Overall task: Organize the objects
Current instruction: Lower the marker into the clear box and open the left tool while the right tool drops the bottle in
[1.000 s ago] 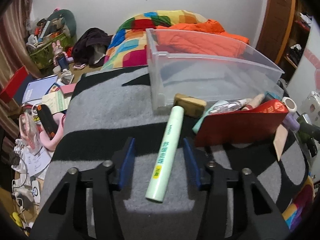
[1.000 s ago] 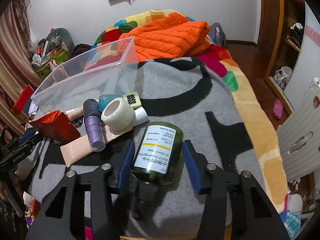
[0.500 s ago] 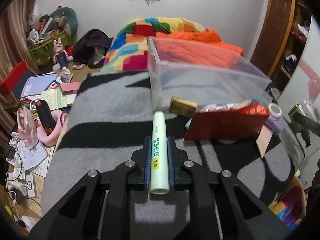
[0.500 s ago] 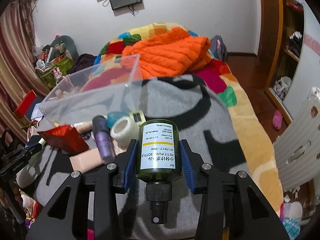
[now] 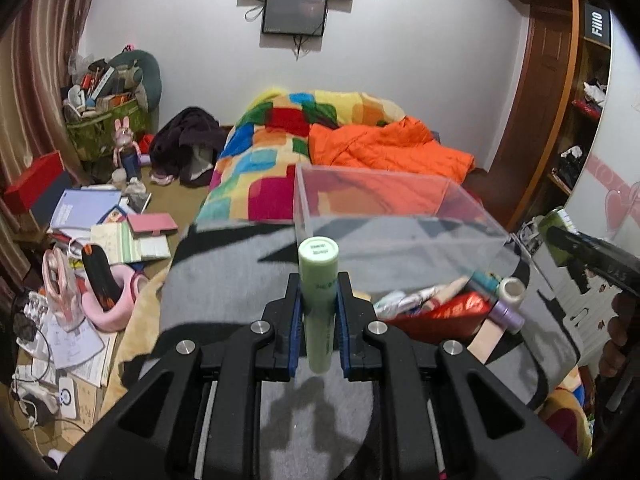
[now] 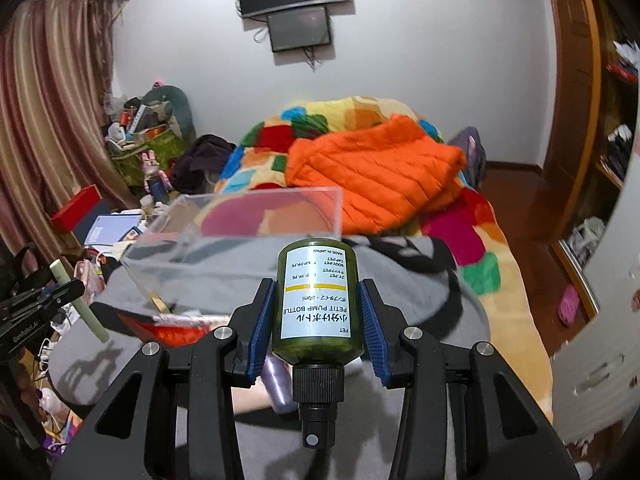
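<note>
My left gripper (image 5: 318,300) is shut on a pale green tube (image 5: 318,276) and holds it up above the grey blanket (image 5: 224,272), just short of the clear plastic bin (image 5: 384,216). My right gripper (image 6: 317,312) is shut on a dark green pump bottle (image 6: 317,300) with a white label, its nozzle pointing back at the camera, raised in front of the bin (image 6: 256,232). The left gripper and its tube (image 6: 76,300) show at the left edge of the right wrist view. The right gripper with its bottle (image 5: 556,224) shows at the right edge of the left wrist view.
A heap of small items lies by the bin's near end: a red packet (image 5: 444,312), a white tape roll (image 5: 512,290), a purple bottle (image 5: 506,316). An orange jacket (image 6: 372,176) lies on the patchwork quilt behind the bin. Papers and clutter (image 5: 92,224) cover the floor at left.
Both grippers closed on their objects and lifted them off the blanket. The tube and the bottle now hang higher and closer to the clear bin.
</note>
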`<state>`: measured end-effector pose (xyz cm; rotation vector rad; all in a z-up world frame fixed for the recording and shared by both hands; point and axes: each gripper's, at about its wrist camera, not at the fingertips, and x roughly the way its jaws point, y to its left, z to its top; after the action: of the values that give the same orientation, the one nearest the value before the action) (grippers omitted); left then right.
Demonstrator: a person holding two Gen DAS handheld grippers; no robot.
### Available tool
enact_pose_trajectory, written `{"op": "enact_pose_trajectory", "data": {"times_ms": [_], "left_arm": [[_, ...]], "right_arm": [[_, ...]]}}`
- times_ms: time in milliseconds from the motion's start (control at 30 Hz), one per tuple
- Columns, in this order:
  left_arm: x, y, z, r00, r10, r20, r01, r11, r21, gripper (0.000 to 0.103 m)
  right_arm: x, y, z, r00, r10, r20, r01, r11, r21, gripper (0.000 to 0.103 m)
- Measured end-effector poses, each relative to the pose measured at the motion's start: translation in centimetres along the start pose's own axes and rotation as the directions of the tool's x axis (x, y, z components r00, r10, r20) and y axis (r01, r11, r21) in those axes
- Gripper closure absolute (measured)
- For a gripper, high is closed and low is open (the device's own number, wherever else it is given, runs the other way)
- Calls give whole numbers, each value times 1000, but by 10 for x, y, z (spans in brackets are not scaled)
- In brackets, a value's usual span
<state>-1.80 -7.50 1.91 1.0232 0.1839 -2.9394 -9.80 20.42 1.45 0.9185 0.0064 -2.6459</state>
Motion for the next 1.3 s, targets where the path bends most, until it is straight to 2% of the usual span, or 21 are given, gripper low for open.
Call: {"op": "enact_pose_trajectory", "data": {"times_ms": [300,600,800,1033,1167,1300], "left_arm": [[-8,-14,43,996,-31,79,29,999,28,88],[20,-31,81,995,-46,85,42,998,53,88],[56,-34,97,998,-37,43,35,999,41,88],[105,-33,94,998,-35,-57,37,999,38,88],[125,-32,89,992,-61,-115,64,998,29,88],[135,-34,83,989,-63,-137,69,997,37,88]], "right_arm": [[14,11,34,998,58,24,-57,998,-29,65],[47,18,59,997,80,-9,-80,995,-55,65],[85,22,68,992,85,-91,-92,993,-71,65],[132,29,59,978,43,-202,-67,991,-112,65],[149,34,54,971,25,-237,-61,987,-146,65],[158,43,50,967,11,-253,-60,980,-188,65]]}}
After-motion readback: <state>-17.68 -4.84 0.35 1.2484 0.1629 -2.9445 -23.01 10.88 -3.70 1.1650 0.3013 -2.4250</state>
